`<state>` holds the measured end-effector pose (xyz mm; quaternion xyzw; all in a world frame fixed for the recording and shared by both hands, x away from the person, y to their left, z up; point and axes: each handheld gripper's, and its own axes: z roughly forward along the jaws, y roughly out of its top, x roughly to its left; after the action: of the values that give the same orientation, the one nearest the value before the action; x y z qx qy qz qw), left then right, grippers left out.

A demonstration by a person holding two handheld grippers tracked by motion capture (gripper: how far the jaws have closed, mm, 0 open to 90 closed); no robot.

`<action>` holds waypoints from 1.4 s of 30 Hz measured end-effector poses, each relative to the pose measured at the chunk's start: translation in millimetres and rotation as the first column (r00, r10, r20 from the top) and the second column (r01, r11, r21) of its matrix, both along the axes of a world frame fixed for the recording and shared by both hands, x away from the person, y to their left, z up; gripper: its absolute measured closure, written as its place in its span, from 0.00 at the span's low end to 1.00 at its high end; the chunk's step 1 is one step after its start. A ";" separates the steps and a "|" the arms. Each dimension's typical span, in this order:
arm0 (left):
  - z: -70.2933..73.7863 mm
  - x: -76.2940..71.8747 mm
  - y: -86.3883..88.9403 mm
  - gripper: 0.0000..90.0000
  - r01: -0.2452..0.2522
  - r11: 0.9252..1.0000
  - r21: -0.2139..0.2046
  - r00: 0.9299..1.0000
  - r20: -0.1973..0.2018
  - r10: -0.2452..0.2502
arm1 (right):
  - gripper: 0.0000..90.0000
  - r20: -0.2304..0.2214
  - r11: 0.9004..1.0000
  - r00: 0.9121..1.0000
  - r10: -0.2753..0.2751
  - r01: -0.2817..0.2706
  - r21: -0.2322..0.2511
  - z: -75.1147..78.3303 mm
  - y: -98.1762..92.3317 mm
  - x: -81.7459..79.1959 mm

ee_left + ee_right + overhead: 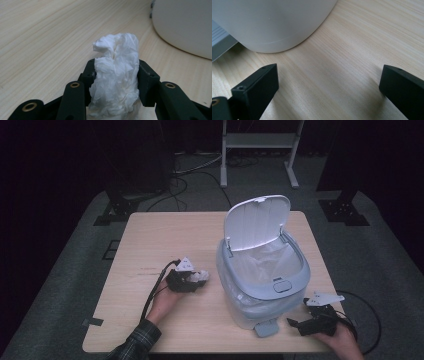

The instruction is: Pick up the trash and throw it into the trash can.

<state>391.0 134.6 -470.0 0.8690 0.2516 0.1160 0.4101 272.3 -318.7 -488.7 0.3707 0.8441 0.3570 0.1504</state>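
The pale blue-grey plastic pedal bin [263, 280] stood on the light wooden table [160, 235], its white lid [256, 221] raised. Just left of it, the left gripper [192, 279] was clamped on a crumpled white tissue wad [116, 75], nearer the opening. The right gripper [329, 82] rested with jaws wide apart, empty, beside the bin's base.

Dark-curtained recording studio: lone table [150, 235], floor cables [192, 167].

High view overhead facing forward, gripper views low, close, sharing bin [260, 285].
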 end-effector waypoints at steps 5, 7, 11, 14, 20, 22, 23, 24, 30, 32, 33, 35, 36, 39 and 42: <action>9.3 -5.9 2.0 0.64 0.018 1.000 -0.022 1.000 0.006 -0.018 | 0.02 0.000 1.000 1.000 0.000 0.000 0.000 0.0 0.0 0.0; 10.7 -7.2 2.0 0.64 0.020 0.999 -0.026 1.000 0.006 -0.019 | 0.01 0.000 1.000 1.000 0.000 0.000 0.000 0.0 0.0 0.0; 16.1 -11.3 2.9 0.65 0.025 0.999 -0.030 1.000 -0.001 -0.025 | 0.02 0.000 1.000 1.000 0.001 -0.001 0.000 0.0 0.0 0.0; 19.5 -13.3 4.3 0.65 0.027 0.999 -0.043 1.000 -0.012 -0.027 | 0.02 0.000 1.000 1.000 0.002 -0.002 -0.001 0.0 0.0 -0.1; 28.6 -18.7 7.7 0.65 0.037 0.997 -0.064 0.999 -0.032 -0.039 | 0.02 -0.001 1.000 1.000 0.003 -0.003 0.000 0.0 0.1 -0.1; 29.8 -19.7 8.0 0.65 0.036 0.997 -0.070 0.999 -0.032 -0.039 | 0.02 -0.001 1.000 1.000 0.003 -0.003 0.000 0.0 0.1 -0.1; 32.6 -21.1 9.0 0.65 0.044 0.996 -0.072 0.998 -0.031 -0.046 | 0.02 -0.001 1.000 1.000 0.003 -0.003 0.000 0.0 0.1 -0.2; 33.7 -21.6 9.4 0.65 0.047 0.996 -0.074 0.998 -0.030 -0.050 | 0.01 0.000 1.000 1.000 0.004 -0.004 0.000 0.0 0.1 -0.1; 40.2 -25.8 11.0 0.65 0.066 0.993 -0.097 0.997 -0.029 -0.069 | 0.02 -0.001 1.000 1.000 0.003 -0.003 0.000 0.0 0.1 -0.1; 41.0 -26.5 11.2 0.65 0.066 0.992 -0.106 0.997 -0.030 -0.069 | 0.02 -0.001 1.000 1.000 0.004 -0.004 0.000 0.0 0.1 -0.1; 42.2 -27.1 11.8 0.65 0.068 0.992 -0.107 0.997 -0.032 -0.072 | 0.02 -0.001 1.000 1.000 0.004 -0.004 0.000 0.0 0.1 -0.1; 44.0 -28.3 12.5 0.65 0.068 0.991 -0.119 0.997 -0.033 -0.072 | 0.01 0.000 1.000 1.000 0.004 -0.004 0.000 0.0 0.1 -0.1; 46.3 -28.9 13.5 0.65 0.073 0.990 -0.122 0.996 -0.037 -0.078 | 0.01 0.000 1.000 1.000 0.004 -0.004 0.000 0.0 0.1 -0.1; 49.2 -29.7 13.7 0.65 0.081 0.989 -0.127 0.995 -0.041 -0.086 | 0.02 -0.001 1.000 1.000 0.004 -0.004 0.000 0.0 0.1 -0.1; 56.1 -31.8 15.1 0.65 0.105 0.983 -0.148 0.993 -0.045 -0.113 | 0.02 0.000 1.000 1.000 0.004 -0.004 0.000 0.0 0.1 -0.1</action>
<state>359.2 149.7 -413.9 0.8519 0.2223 0.0516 0.4713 272.2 -318.6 -488.7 0.3691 0.8449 0.3572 0.1495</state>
